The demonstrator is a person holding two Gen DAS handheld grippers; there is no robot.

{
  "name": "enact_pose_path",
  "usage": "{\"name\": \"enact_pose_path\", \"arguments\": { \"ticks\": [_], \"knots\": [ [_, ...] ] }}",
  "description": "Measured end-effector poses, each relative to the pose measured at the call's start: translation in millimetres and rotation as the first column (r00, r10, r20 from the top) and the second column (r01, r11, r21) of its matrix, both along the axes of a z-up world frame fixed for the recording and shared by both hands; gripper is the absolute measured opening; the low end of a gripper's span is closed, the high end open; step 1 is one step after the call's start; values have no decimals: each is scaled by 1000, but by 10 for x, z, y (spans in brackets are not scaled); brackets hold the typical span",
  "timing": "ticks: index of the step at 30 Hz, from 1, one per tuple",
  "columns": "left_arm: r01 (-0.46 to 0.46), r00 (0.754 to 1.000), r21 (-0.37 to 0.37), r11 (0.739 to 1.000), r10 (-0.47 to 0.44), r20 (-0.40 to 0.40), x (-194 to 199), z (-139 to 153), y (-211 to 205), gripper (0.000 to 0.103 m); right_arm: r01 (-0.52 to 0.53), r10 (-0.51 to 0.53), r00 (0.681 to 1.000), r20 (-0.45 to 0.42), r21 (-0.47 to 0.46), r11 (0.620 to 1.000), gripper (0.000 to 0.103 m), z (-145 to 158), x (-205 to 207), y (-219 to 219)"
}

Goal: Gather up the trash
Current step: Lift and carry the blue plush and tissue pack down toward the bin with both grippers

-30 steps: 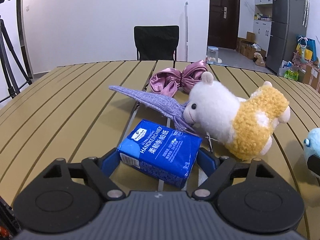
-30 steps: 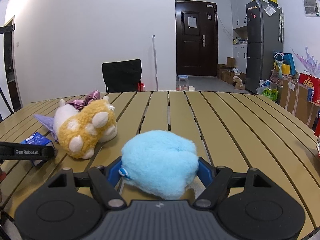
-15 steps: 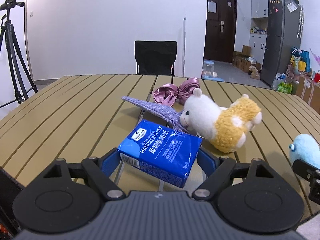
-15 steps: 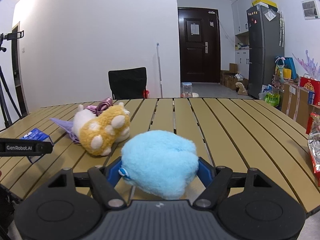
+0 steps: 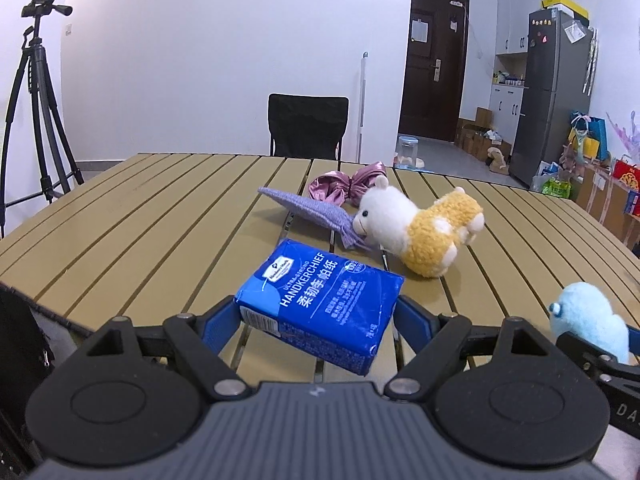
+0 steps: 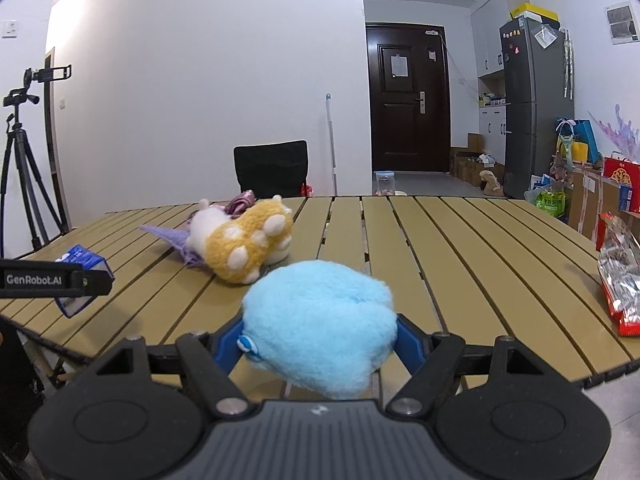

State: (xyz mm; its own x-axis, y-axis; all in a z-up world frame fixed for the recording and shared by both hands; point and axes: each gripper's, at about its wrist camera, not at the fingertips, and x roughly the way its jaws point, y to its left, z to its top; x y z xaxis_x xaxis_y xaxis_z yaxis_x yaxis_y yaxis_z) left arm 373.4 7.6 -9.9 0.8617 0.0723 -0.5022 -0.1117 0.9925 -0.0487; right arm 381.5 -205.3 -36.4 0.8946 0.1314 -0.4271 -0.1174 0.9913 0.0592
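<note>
Midway through, my left gripper (image 5: 318, 314) clamps the blue tissue pack (image 5: 320, 300) and my right gripper (image 6: 320, 340) the blue plush (image 6: 320, 320) — both lifted near the table (image 6: 460, 248) edge; alpaca toy (image 5: 420, 228), purple pouch (image 5: 312, 214), snack bag (image 6: 620, 280) remain.

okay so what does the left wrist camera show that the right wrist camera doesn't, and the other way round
Only the left wrist view shows the left gripper clamped on the blue handkerchief tissue pack, its label readable. Only the right wrist view shows the right gripper holding the light blue plush and a red and silver snack bag at the table's right edge. Both show the slatted table, the white and yellow plush, the purple pouch and the black chair.
</note>
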Motion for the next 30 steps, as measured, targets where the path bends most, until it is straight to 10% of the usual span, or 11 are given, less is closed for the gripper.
{"name": "enact_pose_path", "arguments": {
  "ticks": [30],
  "knots": [
    [46,996,15,999,-45,-75,-1042,-358,65,84,-63,58,988,-144,-25,998,75,-447,-934,135]
  ]
}}
